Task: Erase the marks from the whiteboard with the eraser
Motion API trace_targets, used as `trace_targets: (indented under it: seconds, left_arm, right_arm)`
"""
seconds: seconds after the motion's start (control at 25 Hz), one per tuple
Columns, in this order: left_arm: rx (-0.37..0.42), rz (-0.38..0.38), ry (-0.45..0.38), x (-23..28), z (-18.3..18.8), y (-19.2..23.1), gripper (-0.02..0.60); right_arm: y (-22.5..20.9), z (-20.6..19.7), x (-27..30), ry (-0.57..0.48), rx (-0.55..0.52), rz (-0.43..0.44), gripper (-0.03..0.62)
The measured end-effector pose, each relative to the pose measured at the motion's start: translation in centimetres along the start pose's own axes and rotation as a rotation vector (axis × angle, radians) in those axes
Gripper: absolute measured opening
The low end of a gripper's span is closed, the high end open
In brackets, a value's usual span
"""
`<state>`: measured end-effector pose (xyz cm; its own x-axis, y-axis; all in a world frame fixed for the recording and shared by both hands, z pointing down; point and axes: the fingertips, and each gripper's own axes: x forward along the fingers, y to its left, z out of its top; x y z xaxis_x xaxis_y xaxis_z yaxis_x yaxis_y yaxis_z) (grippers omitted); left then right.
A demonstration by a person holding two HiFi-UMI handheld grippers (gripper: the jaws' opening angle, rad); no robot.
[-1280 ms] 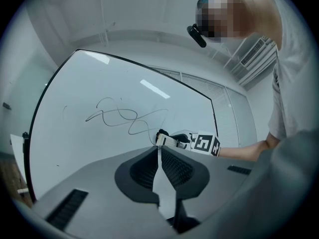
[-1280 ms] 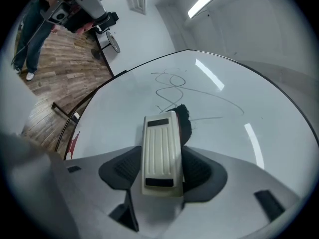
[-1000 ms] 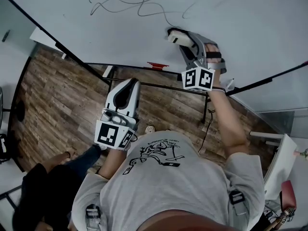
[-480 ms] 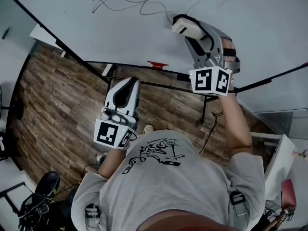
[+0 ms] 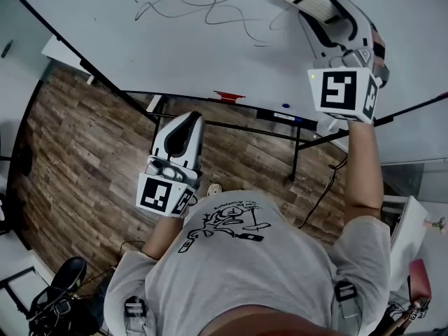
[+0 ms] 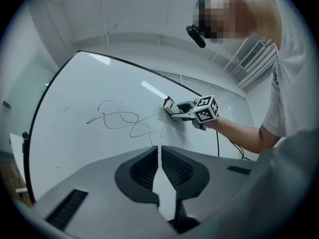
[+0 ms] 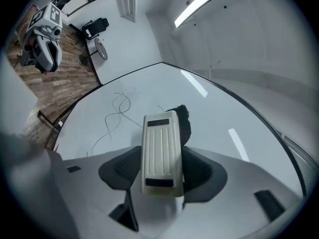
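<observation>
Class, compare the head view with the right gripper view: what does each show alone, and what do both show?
Only the head view shows the person's printed shirt and the red object below the whiteboard. Only the right gripper view shows the ceiling light and the pads clamping the eraser's sides. Both show the whiteboard, its scribble, the eraser and the left hand-held gripper.

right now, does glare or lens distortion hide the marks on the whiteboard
Head view: even light, marks on the whiteboard sharp. Left gripper view: fisheye bows the board's edge; a reflected light streak sits above the marks, not on them. Right gripper view: same fisheye; reflected strips lie right of the eraser, marks faint but visible.
</observation>
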<state>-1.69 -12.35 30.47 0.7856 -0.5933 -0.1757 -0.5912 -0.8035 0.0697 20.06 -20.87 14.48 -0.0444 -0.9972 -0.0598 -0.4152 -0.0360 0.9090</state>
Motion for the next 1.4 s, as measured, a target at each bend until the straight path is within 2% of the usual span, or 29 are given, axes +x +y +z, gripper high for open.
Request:
trace_targets:
  seconds: [1.0,1.4]
  left_arm:
    - [-0.002,-0.003,0.007,0.1,-0.3,1.1,0.037]
    - [0.018,0.001,0.01,-0.3,0.2,0.9,0.037]
  right_arm:
    - [-0.5,-0.3,1.5,0.004,0.01,-0.051,0.259]
    - [2.0,-0.7,1.8,0.01,-0.013,-0.033,0.259]
